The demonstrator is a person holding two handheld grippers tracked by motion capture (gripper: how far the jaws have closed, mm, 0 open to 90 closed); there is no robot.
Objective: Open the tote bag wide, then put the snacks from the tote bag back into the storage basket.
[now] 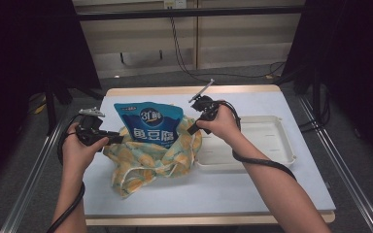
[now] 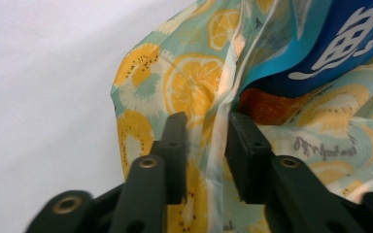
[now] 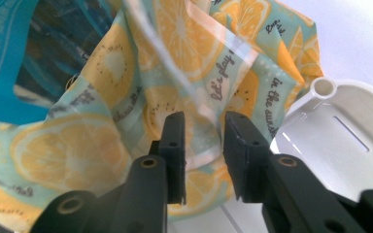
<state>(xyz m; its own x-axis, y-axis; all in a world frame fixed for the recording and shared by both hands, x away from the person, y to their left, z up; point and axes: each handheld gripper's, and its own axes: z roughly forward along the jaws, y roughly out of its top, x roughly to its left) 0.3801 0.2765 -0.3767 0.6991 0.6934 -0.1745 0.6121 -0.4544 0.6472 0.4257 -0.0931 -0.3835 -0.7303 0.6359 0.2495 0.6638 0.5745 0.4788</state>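
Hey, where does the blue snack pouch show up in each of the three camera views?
High view: the blue snack pouch stands upright at table centre, inside the citrus-print bag.
Left gripper view: the pouch fills the top right corner, above the bag's rim.
Right gripper view: it sits at the top left edge, behind a fold of the bag.
Shared landmark: the citrus-print bag around it.

**Tray, desk, backdrop**
A white tray point(image 1: 277, 145) lies near the desk's point(image 1: 272, 194) right edge, its rim corner hole visible. Behind the desk's far edge, cables point(image 1: 179, 53) hang before pale wall panels point(image 1: 243, 34); dark curtains point(image 1: 29, 43) flank both sides.
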